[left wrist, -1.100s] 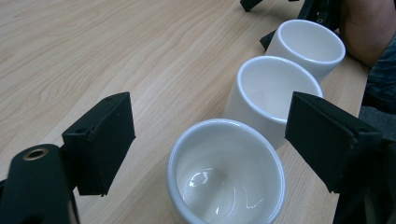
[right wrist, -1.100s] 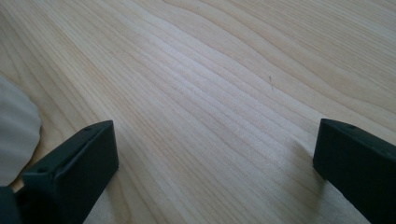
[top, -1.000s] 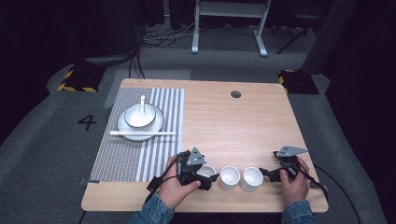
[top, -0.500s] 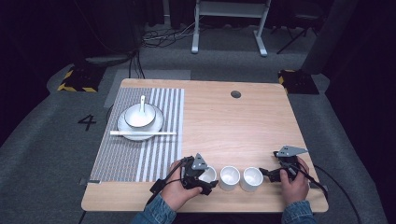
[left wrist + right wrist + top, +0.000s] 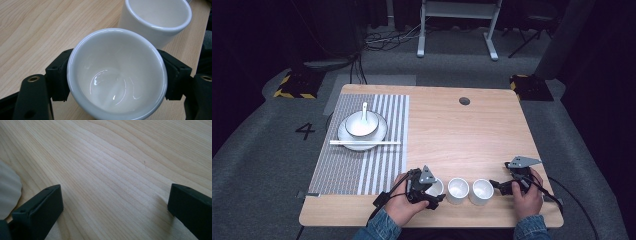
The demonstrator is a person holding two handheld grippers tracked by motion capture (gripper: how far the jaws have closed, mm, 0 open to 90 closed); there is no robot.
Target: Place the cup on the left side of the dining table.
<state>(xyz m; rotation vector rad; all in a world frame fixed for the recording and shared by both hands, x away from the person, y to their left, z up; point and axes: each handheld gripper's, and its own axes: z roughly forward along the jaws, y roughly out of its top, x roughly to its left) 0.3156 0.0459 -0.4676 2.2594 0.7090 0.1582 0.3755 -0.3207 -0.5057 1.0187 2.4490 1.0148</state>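
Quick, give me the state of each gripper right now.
Left gripper: jaws just closed, shut on the nearest white cup.
Right gripper: open, nothing between its jaws.

Glossy white ceramic cup [image 5: 117, 75], matt wooden table [image 5: 37, 30]

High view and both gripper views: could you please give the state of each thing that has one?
Left gripper: jaws just closed, shut on left cup.
Left cup: upright, empty, gripped.
Middle cup: upright, empty, free.
Right cup: upright, empty, free.
Right gripper: open, holding nothing.
Bowl: on plate, spoon inside.
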